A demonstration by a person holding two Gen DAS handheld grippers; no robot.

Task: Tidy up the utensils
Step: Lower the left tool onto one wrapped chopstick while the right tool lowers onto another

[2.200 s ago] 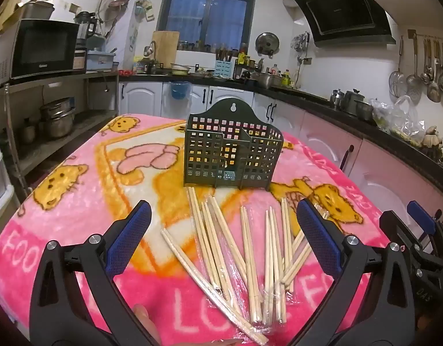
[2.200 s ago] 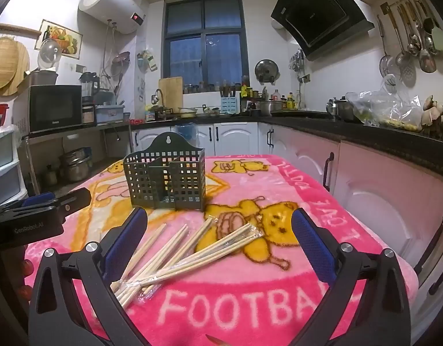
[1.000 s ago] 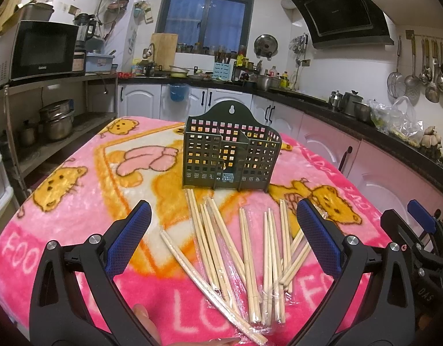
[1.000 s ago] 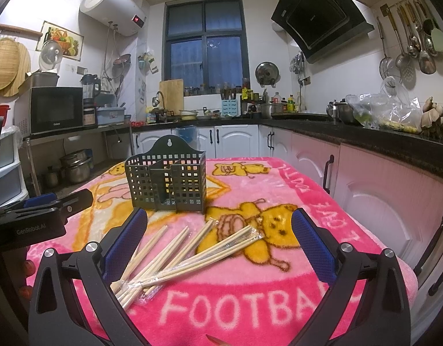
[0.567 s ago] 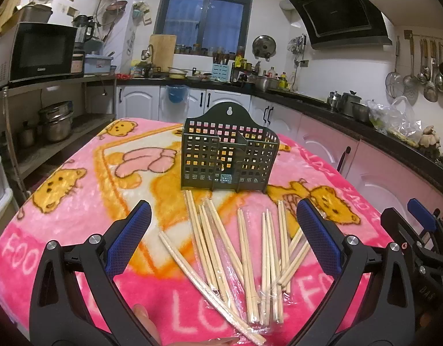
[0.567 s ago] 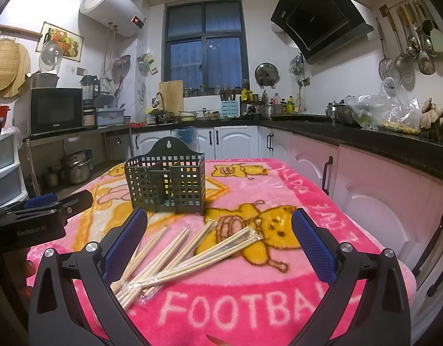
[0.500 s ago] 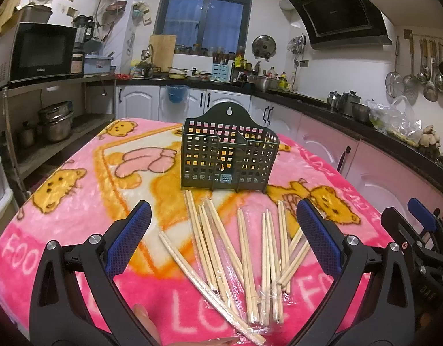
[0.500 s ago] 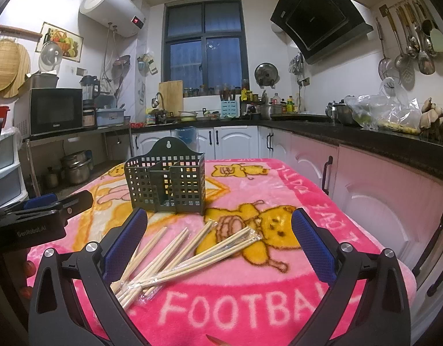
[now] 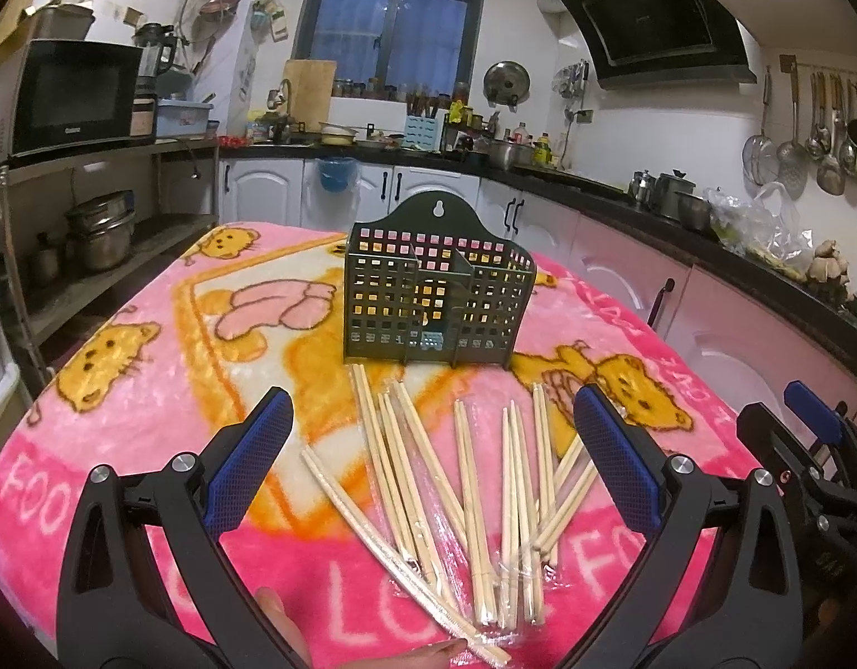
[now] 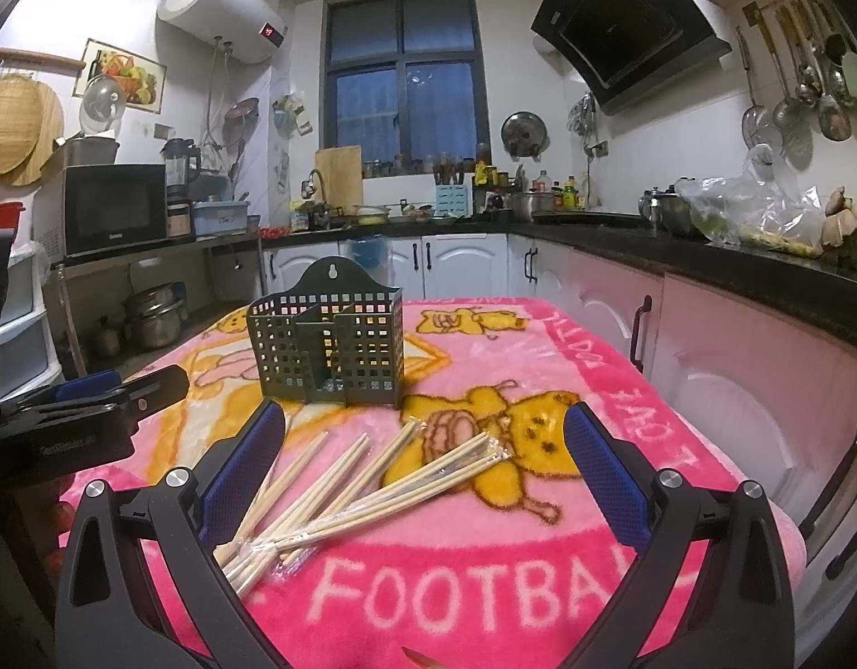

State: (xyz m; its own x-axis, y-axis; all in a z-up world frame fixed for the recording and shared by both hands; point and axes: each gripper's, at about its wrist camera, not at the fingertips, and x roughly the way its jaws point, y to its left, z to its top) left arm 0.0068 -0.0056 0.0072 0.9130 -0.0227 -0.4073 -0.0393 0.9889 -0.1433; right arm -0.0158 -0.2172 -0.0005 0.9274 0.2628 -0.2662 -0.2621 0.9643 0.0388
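1. Wooden chopsticks (image 9: 456,474) lie loose in a fan on the pink blanket (image 9: 149,390), many in clear plastic sleeves. They sit near the viewer, just in front of the holder (image 9: 434,301), their far tips close to its base but not inside it. One long wrapped pair (image 9: 400,557) lies at a slant at the near left of the fan.

2. The holder is a dark green perforated caddy with inner dividers, upright at the middle of the table. From the right wrist view its compartments (image 10: 328,345) look empty, as far as the grid walls let one see.

3. Progress, as I judge it: nothing is sorted yet. Every chopstick in view is on the blanket, so the whole job of lifting them and standing them in the holder is left.

4. The left gripper (image 9: 428,457) hangs above the fan with its blue pads (image 9: 250,463) spread wide, the sticks showing between them. It grips nothing and touches nothing that I can see.

5. The right gripper (image 10: 422,474) is likewise wide apart, with the right-hand bundle (image 10: 383,496) lying between its fingers below. It holds nothing.

6. Each gripper shows in the other's view, at the edge, well apart.

7. Fingertips (image 9: 277,630) of the person show at the near edge.
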